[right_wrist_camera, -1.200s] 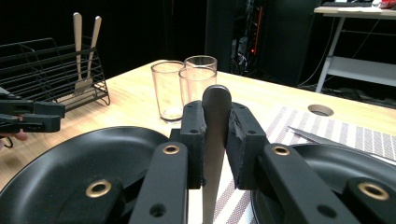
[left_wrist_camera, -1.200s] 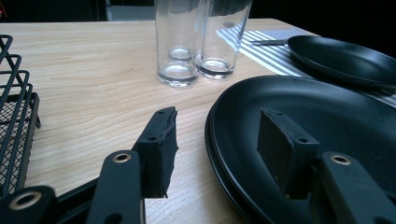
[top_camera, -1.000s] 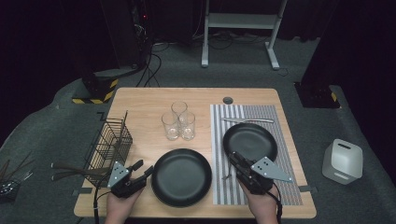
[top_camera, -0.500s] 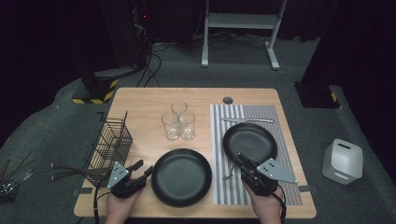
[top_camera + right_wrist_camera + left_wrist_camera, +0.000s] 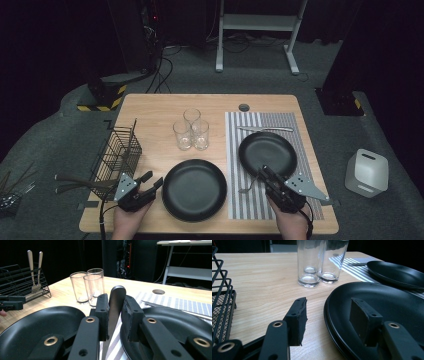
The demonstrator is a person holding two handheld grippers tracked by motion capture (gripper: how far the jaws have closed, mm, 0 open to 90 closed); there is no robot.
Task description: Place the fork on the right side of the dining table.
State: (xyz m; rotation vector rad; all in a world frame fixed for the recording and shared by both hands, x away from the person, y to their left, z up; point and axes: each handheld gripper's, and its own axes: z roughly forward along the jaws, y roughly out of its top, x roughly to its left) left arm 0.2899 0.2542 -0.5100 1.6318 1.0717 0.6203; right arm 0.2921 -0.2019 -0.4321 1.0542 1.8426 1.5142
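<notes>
Our right gripper (image 5: 115, 315) pinches the handle of a fork (image 5: 115, 302); in the right gripper view the flat metal handle stands up between the two black pads, which press on it from either side. From the high view the right gripper (image 5: 265, 175) sits at the near edge of the striped placemat (image 5: 280, 125), and the fork (image 5: 249, 186) shows as a pale shape on the mat just to its left, its tines toward the near edge. The fork lies between the two plates: the far black plate (image 5: 267, 152) rests on the mat just beyond the gripper, and the near black plate (image 5: 194, 189) sits on the bare wooden table (image 5: 150, 107) to the left of the mat.

Our left gripper (image 5: 150, 184) rests low at the near plate's left rim with its jaws spread and nothing between them. In the left gripper view one pad hangs over the bare wood and the other over the near black plate (image 5: 387, 302).

Further out, three empty drinking glasses (image 5: 191, 129) stand clustered touching one another behind the near plate. A knife (image 5: 265, 129) lies across the mat beyond the far plate. A black wire basket (image 5: 117, 155) stands at the table's left edge, with wooden-handled utensils (image 5: 34, 267) upright in it.
</notes>
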